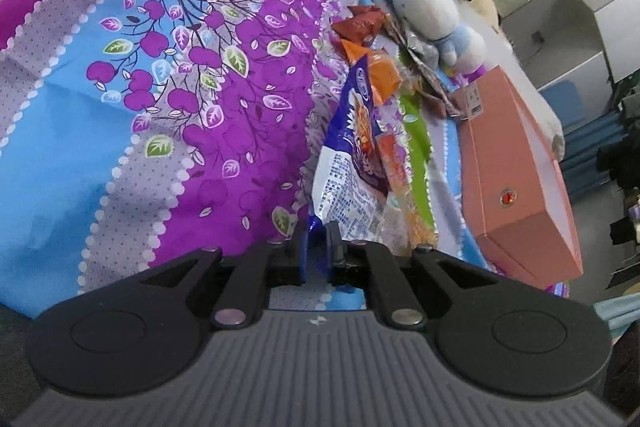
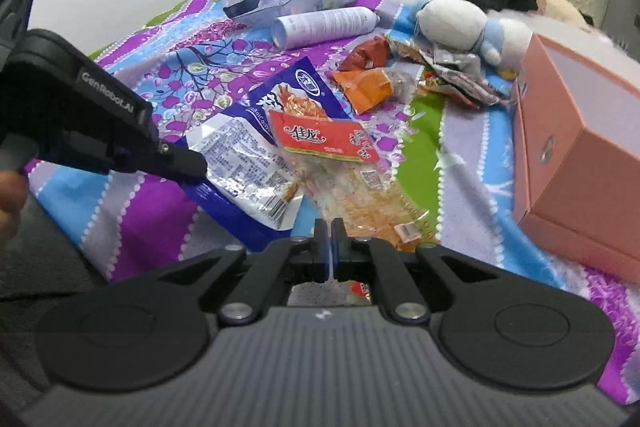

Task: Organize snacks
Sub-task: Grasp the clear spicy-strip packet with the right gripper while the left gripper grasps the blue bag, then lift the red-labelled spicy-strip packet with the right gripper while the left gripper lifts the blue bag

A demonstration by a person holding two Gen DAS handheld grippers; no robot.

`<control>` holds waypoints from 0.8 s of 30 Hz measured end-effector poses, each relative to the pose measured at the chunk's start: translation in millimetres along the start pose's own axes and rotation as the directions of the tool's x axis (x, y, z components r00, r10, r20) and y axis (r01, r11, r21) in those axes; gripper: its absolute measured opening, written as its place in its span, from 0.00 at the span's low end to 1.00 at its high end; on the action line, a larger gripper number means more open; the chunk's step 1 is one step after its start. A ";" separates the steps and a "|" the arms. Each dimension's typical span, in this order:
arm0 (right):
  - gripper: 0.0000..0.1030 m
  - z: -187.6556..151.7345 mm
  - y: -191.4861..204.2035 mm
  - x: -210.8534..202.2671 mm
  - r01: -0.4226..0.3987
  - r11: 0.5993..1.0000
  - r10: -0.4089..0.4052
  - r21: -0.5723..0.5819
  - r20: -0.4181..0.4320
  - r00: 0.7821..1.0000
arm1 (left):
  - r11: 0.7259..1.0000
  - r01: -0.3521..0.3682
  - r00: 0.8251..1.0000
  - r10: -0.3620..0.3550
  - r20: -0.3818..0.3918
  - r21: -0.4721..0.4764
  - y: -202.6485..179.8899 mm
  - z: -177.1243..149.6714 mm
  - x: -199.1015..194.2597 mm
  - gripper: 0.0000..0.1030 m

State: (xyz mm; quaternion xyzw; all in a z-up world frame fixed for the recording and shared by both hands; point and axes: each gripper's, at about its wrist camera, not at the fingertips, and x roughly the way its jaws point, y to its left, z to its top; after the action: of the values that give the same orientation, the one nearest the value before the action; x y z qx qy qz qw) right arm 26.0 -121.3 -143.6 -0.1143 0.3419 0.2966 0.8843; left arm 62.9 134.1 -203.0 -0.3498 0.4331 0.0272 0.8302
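Pinched in my left hand-held gripper [image 1: 317,235] is the corner of the blue-and-white snack bag [image 2: 240,155] lying on the bed [image 1: 120,147]. Right of that bag, my right hand-held gripper [image 2: 331,231] is nearly closed on the clear red-labelled packet [image 2: 360,179]. Farther right stands the pink box [image 2: 580,163].

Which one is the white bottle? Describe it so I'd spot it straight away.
Start at the pink box on the right of the flowered bedspread, then look left, past the plush toy. The white bottle lies on its side there, beyond the snack packets. It is the only smooth cylinder; everything near it is crinkled wrapping.
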 end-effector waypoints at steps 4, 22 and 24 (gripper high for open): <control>0.07 -1.1 -5.7 1.8 -0.031 0.999 0.031 0.034 0.000 1.000 | 0.999 -0.041 0.999 0.041 0.000 -0.014 1.5 3.6 0.5 0.73; 0.86 4.3 -41.7 38.9 -0.095 0.995 0.095 -0.009 -0.029 0.995 | 0.965 -0.145 0.989 0.148 0.003 0.220 -34.3 13.7 15.7 0.91; 0.86 4.9 -43.9 49.0 -0.101 0.995 0.100 -0.024 -0.062 0.993 | 0.963 -0.133 0.990 0.139 -0.009 0.236 -36.4 14.9 19.9 0.91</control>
State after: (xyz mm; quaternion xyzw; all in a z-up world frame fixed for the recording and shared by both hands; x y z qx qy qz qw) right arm 84.0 -132.4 -172.9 -0.1179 0.3701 0.3417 0.8558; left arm 98.4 110.5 -191.7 -0.2188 0.4670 0.0282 0.8563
